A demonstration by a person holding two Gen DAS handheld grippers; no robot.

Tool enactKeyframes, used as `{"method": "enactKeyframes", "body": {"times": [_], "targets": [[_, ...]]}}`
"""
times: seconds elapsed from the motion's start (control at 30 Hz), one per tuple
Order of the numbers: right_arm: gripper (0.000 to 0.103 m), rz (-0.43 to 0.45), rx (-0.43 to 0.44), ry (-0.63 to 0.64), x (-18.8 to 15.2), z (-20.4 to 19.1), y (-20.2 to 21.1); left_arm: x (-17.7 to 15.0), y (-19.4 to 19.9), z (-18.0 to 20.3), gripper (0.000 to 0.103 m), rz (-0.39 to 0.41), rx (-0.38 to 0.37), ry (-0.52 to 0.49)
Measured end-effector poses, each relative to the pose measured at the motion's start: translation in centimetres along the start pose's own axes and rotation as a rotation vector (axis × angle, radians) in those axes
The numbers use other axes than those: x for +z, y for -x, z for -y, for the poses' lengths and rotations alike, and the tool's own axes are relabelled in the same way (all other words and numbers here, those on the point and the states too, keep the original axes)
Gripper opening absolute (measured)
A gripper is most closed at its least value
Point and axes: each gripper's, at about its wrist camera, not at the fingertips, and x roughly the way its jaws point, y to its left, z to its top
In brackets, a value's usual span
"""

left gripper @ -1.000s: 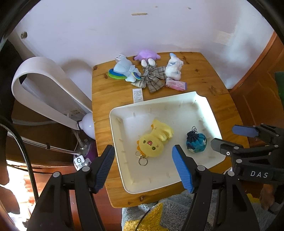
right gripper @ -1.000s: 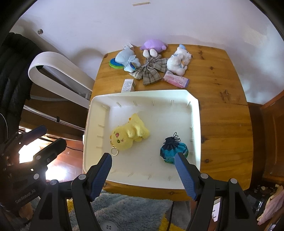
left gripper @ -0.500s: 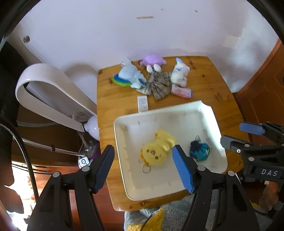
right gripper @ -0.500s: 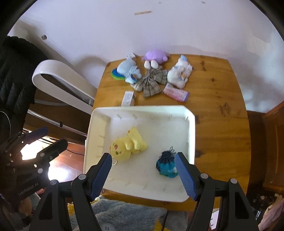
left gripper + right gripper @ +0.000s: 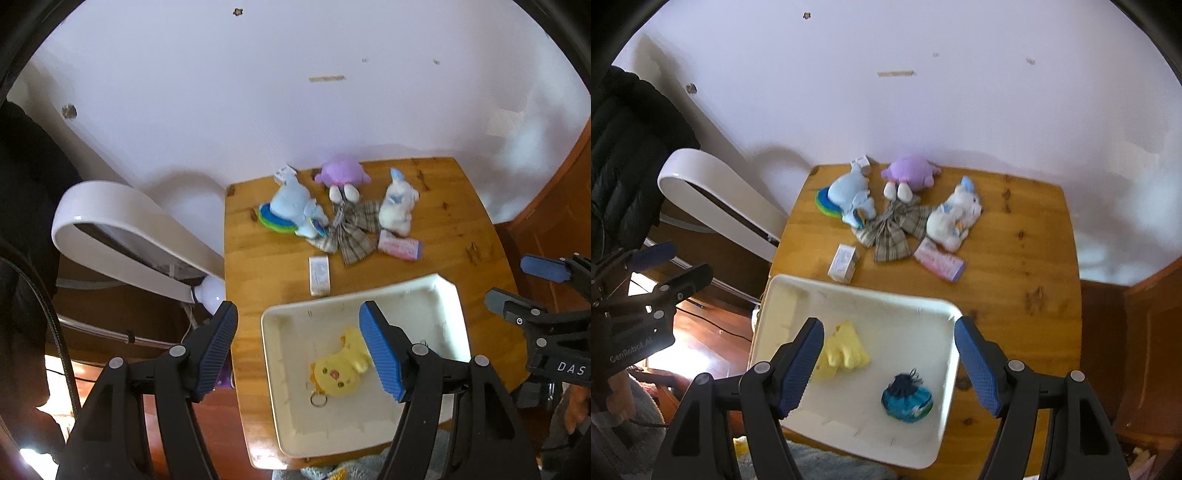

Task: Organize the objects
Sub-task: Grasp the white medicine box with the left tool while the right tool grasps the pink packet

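Two items sit in the white rectangular plastic tray [image 5: 945, 314] at the near edge of the square wooden tabletop [image 5: 1027, 258]: a yellow chick plush w/ a metal key ring [image 5: 341, 369] and a small blue-teal drawstring pouch [image 5: 907, 398]. Both grippers are empty & held above the tray. The left gripper [image 5: 297, 350] has its blue pads wide apart, and so does the right gripper [image 5: 888, 365]; neither touches anything.

Step in hand, by the look of it: between picks, w/ the sorting about a quarter done. Six things lie along the far edge, outside the tray: a light-blue plush on a green-blue disc [image 5: 851, 197], a purple round plush w/ white feet [image 5: 910, 171], a white plush w/ blue ears [image 5: 955, 216], a plaid fabric bow [image 5: 892, 232], a pink flat packet [image 5: 940, 264] and a small white carton [image 5: 844, 262].

Next move prob. calls for a reach over the tray's far rim. The carton, just beside that rim near the left edge, suits the left gripper; the packet suits the right.

In the way: the bow touches the plushes around it, so a grab there may drag a neighbour. A white curved appliance [image 5: 122, 236] stands off the table's left edge, clear of the reach.
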Motion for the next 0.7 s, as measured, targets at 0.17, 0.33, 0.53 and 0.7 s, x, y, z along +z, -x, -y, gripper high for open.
{"method": "enactKeyframes", "body": {"times": [0.17,0.33,0.53,0.7], "targets": [[0.074,0.02,-0.028,0.024,2.0,0.5,-0.1,2.0,-0.2,-0.3,0.072,0.02,0.008,-0.007],[0.074,0.041,-0.058,0.039,4.0,1.1,-0.7,3.9,-0.9,-0.6,0.077,0.045,0.014,-0.013],[0.074,0.007,-0.058,0.025,6.6,3.1,-3.8,5.8,-4.5,-1.0,0.079,0.01,0.0,0.007],[0.074,-0.057,-0.02,0.0,8.4,6.0,-8.8,6.5,-9.8,-1.3,0.079,-0.077,-0.056,0.022]]}}
